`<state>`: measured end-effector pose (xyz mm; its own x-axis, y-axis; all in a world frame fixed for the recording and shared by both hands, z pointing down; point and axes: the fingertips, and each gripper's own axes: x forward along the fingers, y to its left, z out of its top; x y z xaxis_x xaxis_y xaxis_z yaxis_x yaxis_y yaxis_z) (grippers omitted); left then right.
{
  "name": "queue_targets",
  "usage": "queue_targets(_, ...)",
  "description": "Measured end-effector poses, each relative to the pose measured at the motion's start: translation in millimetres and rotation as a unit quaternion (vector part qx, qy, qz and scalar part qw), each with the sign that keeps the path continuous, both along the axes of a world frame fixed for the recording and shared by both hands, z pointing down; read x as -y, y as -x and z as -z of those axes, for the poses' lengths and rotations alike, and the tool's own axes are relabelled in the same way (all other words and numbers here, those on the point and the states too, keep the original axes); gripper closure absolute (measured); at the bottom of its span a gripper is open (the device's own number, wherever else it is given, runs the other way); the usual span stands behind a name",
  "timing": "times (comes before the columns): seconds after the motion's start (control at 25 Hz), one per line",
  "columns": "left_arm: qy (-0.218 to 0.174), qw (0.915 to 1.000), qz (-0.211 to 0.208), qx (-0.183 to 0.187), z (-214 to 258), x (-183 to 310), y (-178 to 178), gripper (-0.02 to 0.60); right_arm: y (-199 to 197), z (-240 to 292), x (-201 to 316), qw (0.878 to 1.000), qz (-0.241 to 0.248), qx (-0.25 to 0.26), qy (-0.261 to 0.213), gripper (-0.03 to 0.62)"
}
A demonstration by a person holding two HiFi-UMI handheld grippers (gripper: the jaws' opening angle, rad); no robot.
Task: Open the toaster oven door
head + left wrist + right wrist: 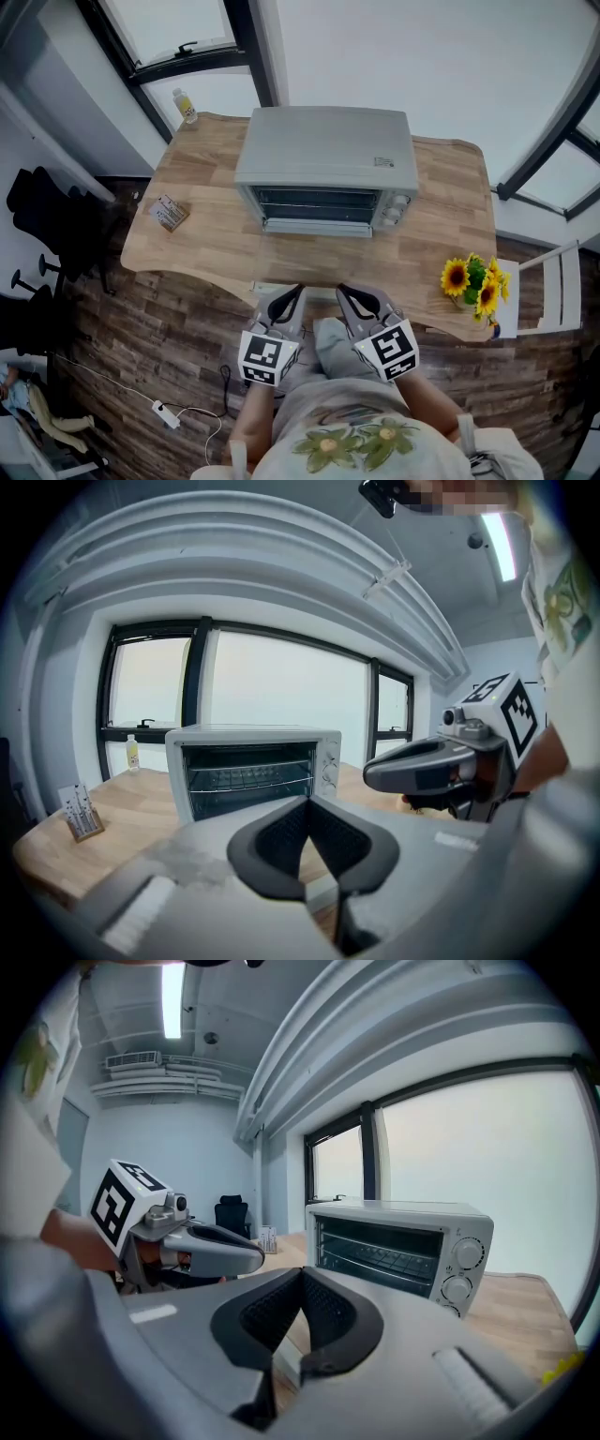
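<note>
A silver toaster oven (323, 169) stands at the back middle of the wooden table (216, 248), its glass door (314, 206) upright and closed, with the handle (317, 226) along its lower edge. Three knobs (394, 214) sit to the right of the door. Both grippers hover side by side at the table's front edge, well short of the oven. My left gripper (289, 298) is shut and holds nothing. My right gripper (349, 295) is shut and empty too. The oven (253, 766) shows beyond the closed left jaws, and the oven (398, 1246) likewise past the closed right jaws.
A small bottle (187, 105) stands at the table's far left corner and a card holder (169, 213) on its left side. Sunflowers (473, 281) sit at the front right. A white chair (553, 291) is to the right, a black office chair (42, 220) to the left.
</note>
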<state>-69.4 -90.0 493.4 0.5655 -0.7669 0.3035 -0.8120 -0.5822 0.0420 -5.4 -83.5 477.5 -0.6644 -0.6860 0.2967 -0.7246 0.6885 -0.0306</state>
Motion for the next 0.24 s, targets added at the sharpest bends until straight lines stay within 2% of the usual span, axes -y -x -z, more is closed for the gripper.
queue_targets(0.24,-0.002,1.0000,-0.001,-0.002,0.3,-3.7,-1.5,0.578,-2.4,-0.2,-3.7,1.000,0.001,-0.004,-0.004,0.595)
